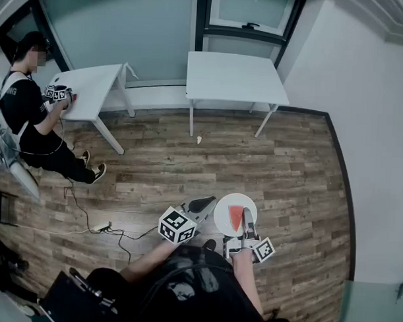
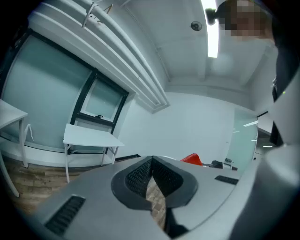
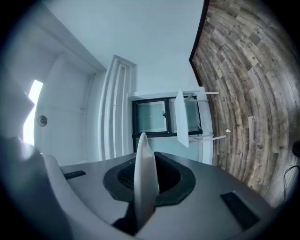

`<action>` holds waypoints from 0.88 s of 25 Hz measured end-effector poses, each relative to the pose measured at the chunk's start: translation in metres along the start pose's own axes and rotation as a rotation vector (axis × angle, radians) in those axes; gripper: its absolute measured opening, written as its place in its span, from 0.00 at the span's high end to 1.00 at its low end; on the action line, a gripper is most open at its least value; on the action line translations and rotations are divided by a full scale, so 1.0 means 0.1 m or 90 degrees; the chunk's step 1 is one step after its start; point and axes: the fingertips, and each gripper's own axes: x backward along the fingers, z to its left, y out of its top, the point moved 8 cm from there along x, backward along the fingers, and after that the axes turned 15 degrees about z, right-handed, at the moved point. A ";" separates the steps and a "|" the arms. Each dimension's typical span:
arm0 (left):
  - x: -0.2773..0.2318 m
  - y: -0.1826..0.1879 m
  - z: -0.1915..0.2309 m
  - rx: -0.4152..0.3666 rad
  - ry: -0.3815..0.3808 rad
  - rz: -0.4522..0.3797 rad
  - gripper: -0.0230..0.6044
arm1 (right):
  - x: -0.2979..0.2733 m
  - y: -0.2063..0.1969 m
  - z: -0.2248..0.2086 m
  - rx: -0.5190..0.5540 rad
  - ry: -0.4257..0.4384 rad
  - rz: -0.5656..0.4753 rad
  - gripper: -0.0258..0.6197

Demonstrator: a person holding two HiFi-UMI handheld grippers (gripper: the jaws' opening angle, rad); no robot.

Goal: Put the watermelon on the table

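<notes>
Here, the right gripper is clamping the rim of a white plate, seen edge-on between its jaws in the right gripper view. The watermelon slice is lying on that plate, held above the wooden floor in front of the person. The left gripper is hovering just beside the plate, its jaws closed together on nothing. The white table is standing well apart, by the window wall.
</notes>
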 end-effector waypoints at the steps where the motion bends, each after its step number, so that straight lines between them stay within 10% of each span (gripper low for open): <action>1: 0.01 -0.01 0.00 0.002 -0.001 0.000 0.95 | 0.00 -0.02 0.00 0.002 0.001 0.000 0.89; 22: 0.25 -0.08 0.48 0.033 -0.016 -0.016 0.95 | -0.39 -0.34 -0.09 0.003 0.023 0.007 0.88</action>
